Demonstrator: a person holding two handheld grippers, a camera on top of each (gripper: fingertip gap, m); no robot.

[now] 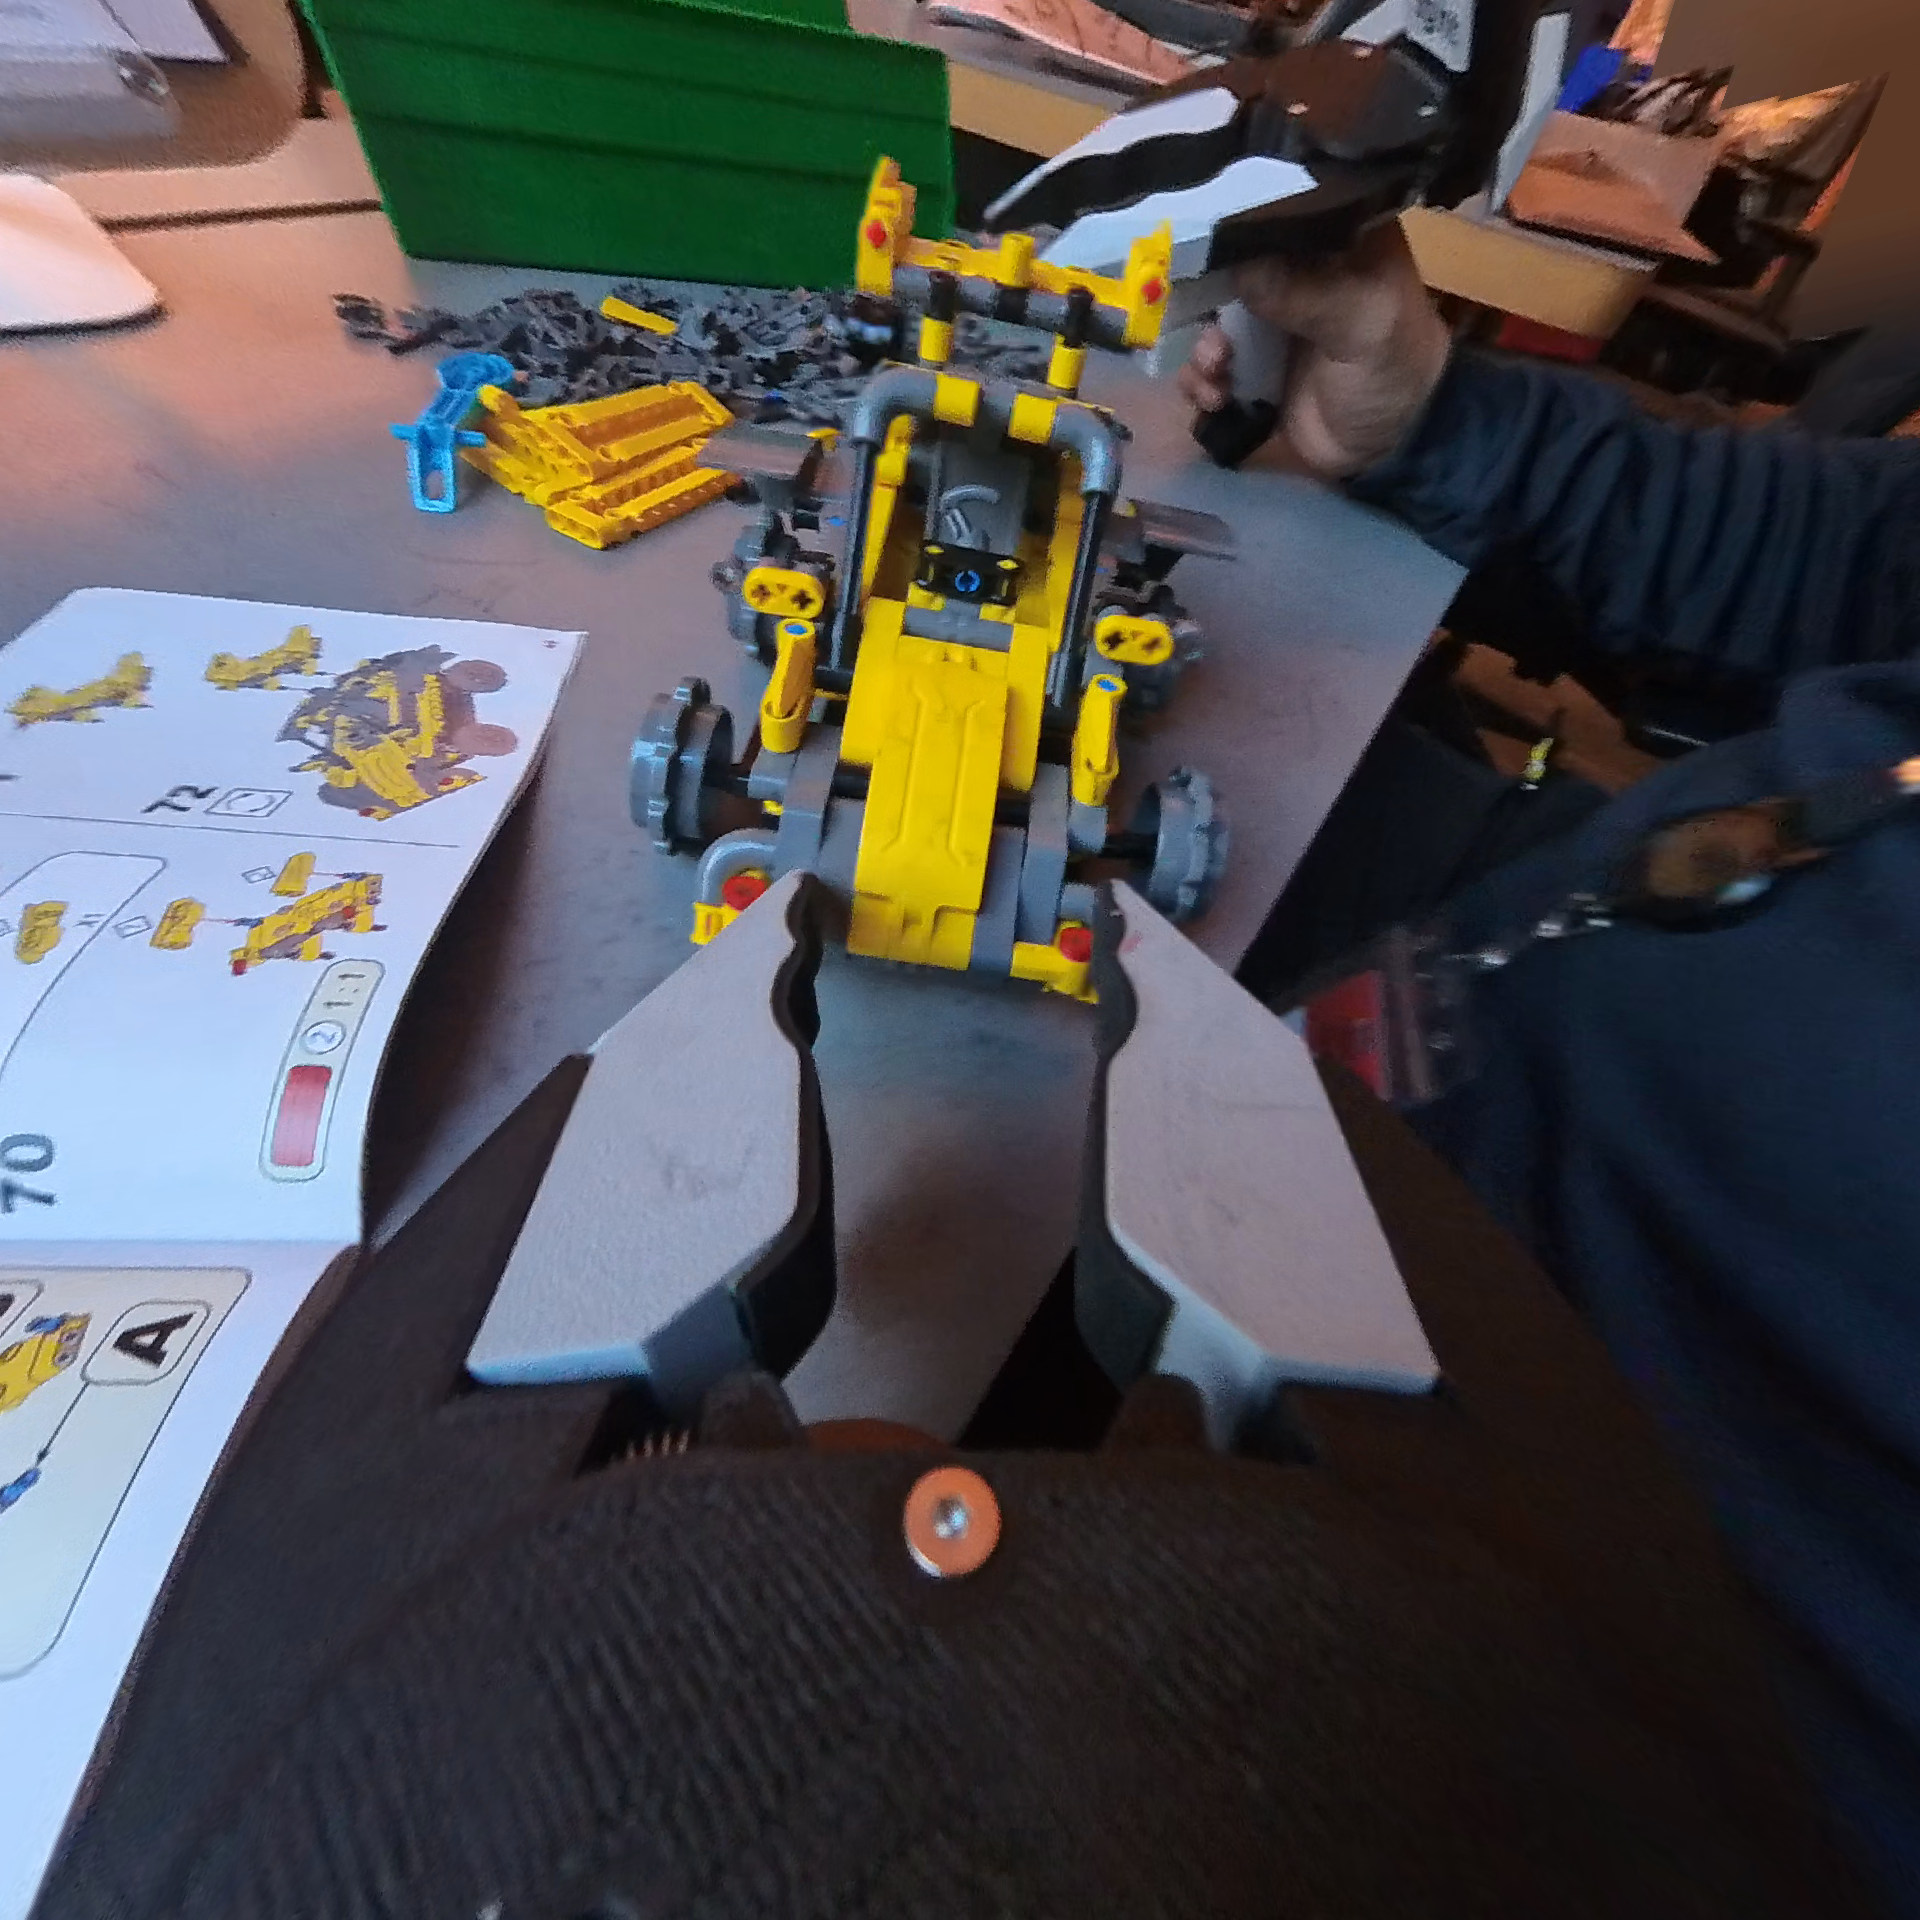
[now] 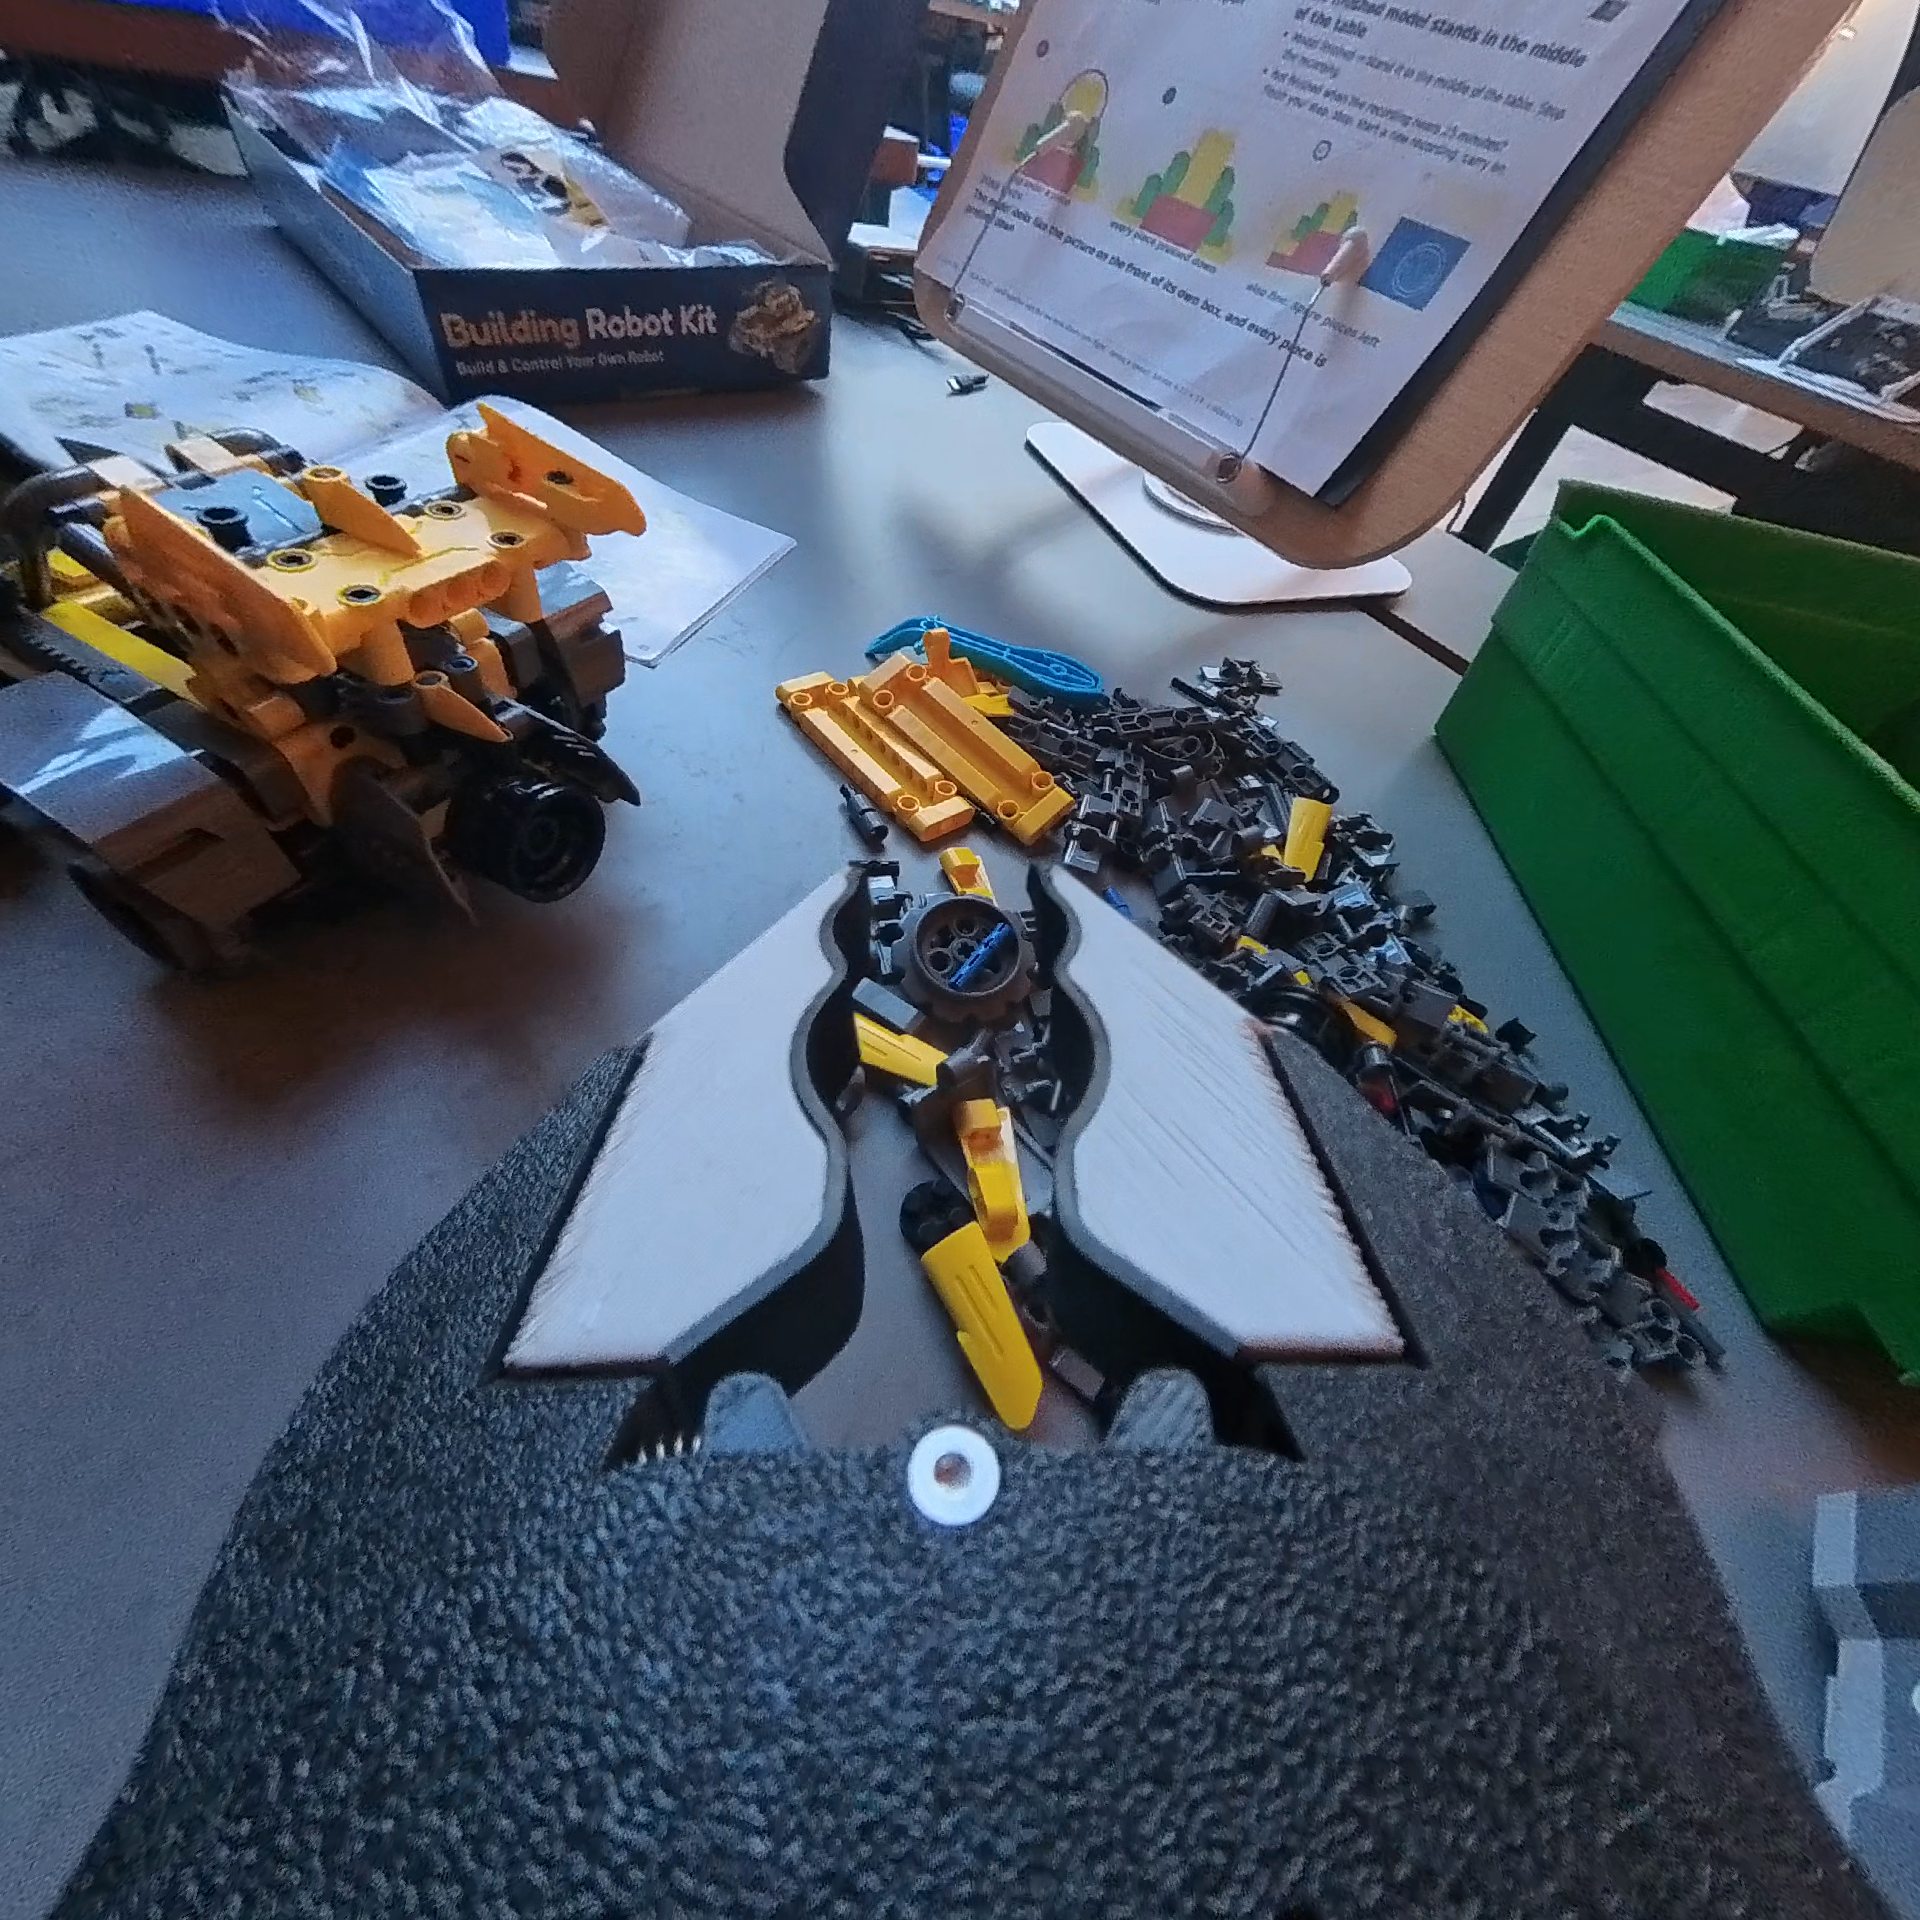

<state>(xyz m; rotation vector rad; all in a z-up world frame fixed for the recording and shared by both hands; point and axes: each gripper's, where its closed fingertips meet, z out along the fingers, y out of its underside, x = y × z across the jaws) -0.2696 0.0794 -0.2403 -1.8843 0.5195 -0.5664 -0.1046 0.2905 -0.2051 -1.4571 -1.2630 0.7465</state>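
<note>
A yellow and grey brick vehicle model (image 1: 935,686) stands on the grey table (image 1: 312,395). My left gripper (image 1: 956,909) is open, its two fingertips flanking the model's near end. I cannot tell if they touch it. My right gripper (image 2: 948,894) is open and empty, hovering over a pile of small dark and yellow loose parts (image 2: 1299,894). A grey toothed wheel with a blue pin (image 2: 961,961) lies between its fingertips. In the left wrist view the right gripper (image 1: 1029,234) is held by a hand beyond the model's far end. The model (image 2: 312,644) shows at the left of the right wrist view.
An open instruction booklet (image 1: 208,883) lies left of the model. Yellow beams (image 2: 925,748) and a blue tool (image 2: 987,655) lie by the pile. A green bin (image 2: 1714,883) stands right, a kit box (image 2: 623,322) and a sheet on a stand (image 2: 1247,260) behind. There is about 30 centimeters between the tips of the two grippers.
</note>
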